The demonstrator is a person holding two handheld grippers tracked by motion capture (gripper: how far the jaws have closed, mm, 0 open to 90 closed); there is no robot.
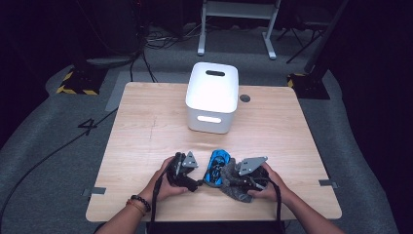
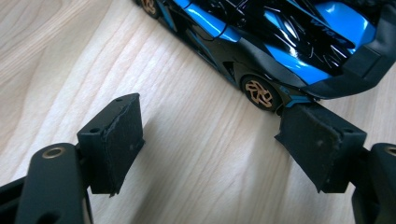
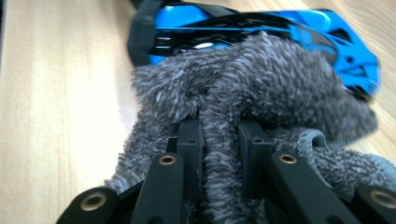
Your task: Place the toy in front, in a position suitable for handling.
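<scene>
Item: blue toy car [image 1: 217, 165] near counter [image 1: 146, 136] front edge; right gripper [image 3: 219, 135] fingers clamp grey cloth [image 3: 261, 93]; left gripper [image 2: 219, 140] fingers open; wiping may shove car.

From above we can barely make out the car [image 1: 217, 165], since the cloth [image 1: 233, 183] covers its 3 o'clock side. In the left gripper view the car [image 2: 261, 42] runs off the 12 and 3 o'clock edges, so we can't see the nose. In the right gripper view the cloth [image 3: 261, 93] hides most of the car [image 3: 345, 51], blurred toward 2 o'clock.
</scene>
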